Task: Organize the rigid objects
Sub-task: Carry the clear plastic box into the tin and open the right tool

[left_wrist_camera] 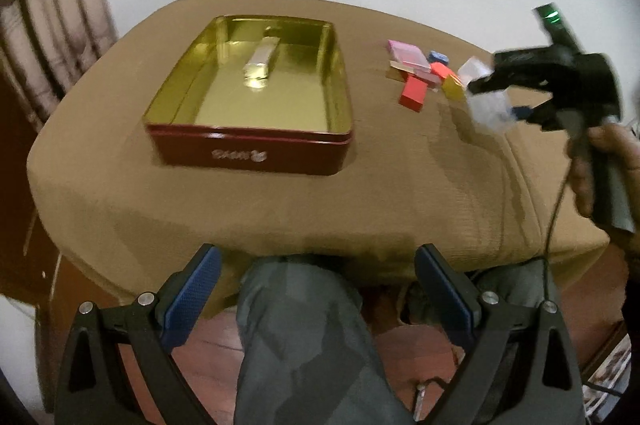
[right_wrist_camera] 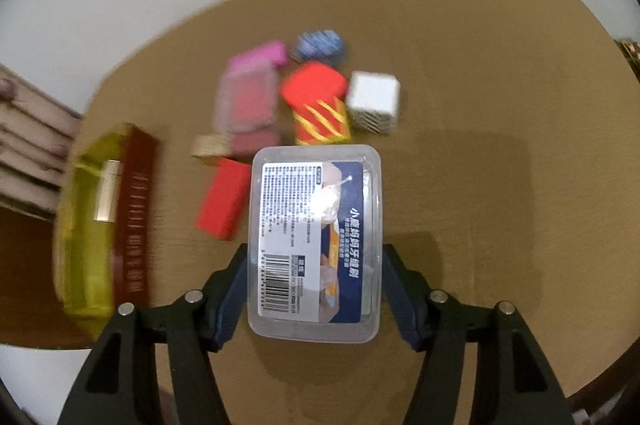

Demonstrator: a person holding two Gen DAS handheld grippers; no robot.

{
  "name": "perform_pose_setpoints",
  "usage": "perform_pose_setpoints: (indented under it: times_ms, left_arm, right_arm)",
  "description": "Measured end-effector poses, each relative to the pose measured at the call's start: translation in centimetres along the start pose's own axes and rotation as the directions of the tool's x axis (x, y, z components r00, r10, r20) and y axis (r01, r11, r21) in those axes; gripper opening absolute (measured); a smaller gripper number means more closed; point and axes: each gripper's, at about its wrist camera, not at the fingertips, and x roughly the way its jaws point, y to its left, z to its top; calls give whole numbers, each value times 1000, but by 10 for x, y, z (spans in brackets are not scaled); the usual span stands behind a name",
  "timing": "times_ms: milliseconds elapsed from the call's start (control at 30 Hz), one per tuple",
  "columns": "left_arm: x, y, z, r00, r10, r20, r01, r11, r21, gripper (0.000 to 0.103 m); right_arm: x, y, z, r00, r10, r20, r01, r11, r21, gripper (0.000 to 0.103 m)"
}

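My right gripper [right_wrist_camera: 315, 253] is shut on a clear plastic box [right_wrist_camera: 314, 245] with a printed label, its pads pressing both long sides. In the left wrist view that box [left_wrist_camera: 488, 101] hangs above the table's right part in the right gripper [left_wrist_camera: 498, 101]. A red tin [left_wrist_camera: 248, 153] with a gold inside stands open at the left, with a gold bar [left_wrist_camera: 260, 59] in it. Several small boxes lie in a pile: a red one [right_wrist_camera: 222, 203], a pink one [right_wrist_camera: 248, 97], a red-and-yellow one [right_wrist_camera: 320, 101] and a white cube [right_wrist_camera: 374, 97]. My left gripper [left_wrist_camera: 318, 257] is open, holding nothing, off the table's front edge.
A tan cloth [left_wrist_camera: 280, 209] covers the table. A blue round object [right_wrist_camera: 320, 45] lies behind the pile. The person's knee [left_wrist_camera: 304, 325] in grey trousers sits below the left gripper. A hand [left_wrist_camera: 600, 161] holds the right gripper's handle. A curtain [left_wrist_camera: 52, 25] hangs at the left.
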Motion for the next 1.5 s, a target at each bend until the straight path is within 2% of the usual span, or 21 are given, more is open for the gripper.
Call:
perform_pose_setpoints:
  times_ms: [167, 300, 433, 567, 667, 767, 933, 1067, 1233, 1300, 1367, 1433, 1500]
  left_arm:
    - [-14, 19, -14, 1000, 26, 2, -26, 998, -55, 96]
    - [-21, 23, -22, 998, 63, 23, -62, 997, -48, 96]
    - [-25, 28, -23, 998, 49, 31, -47, 997, -68, 96]
    - [-23, 28, -23, 1000, 19, 16, -18, 996, -85, 96]
    - [-20, 25, -20, 1000, 14, 14, -13, 996, -85, 96]
    - [-20, 27, -20, 1000, 8, 15, -7, 996, -91, 96]
    - [-16, 31, -20, 1000, -8, -6, 7, 994, -109, 96]
    - [-14, 34, -20, 1000, -10, -15, 8, 993, -118, 96]
    - [-9, 30, -19, 1000, -5, -28, 1, 991, -131, 96]
    - [-7, 30, -20, 999, -6, -37, 1, 992, -130, 96]
    - [-7, 27, -19, 999, -4, -37, 0, 992, -127, 96]
    - [-8, 24, -19, 1000, 10, -25, -13, 993, -115, 96]
    - [-9, 22, -18, 1000, 20, -16, -22, 994, -104, 96]
  right_arm:
    - [-29, 76, 20, 987, 161, -21, -163, 979, -126, 64]
    - [-4, 149, 36, 961, 250, -113, -267, 950, -162, 64]
    - [33, 191, 42, 961, 218, -168, -247, 953, -178, 64]
    - [67, 221, 41, 978, 110, -176, -150, 960, -235, 64]
    - [86, 236, 46, 992, -12, -128, -25, 959, -281, 64]
    - [103, 245, 49, 988, -115, -101, 78, 944, -320, 64]
    - [126, 255, 46, 975, -185, -123, 137, 938, -319, 64]
    - [145, 247, 43, 970, -184, -161, 133, 949, -285, 64]
    - [157, 248, 46, 975, -16, -221, -27, 982, -189, 64]
    - [162, 251, 48, 977, 3, -211, -41, 984, -174, 64]
    - [165, 252, 50, 975, 67, -212, -102, 981, -163, 64]
    - [158, 257, 50, 980, 53, -192, -88, 980, -178, 64]
    - [146, 253, 47, 991, 38, -129, -65, 974, -215, 64]
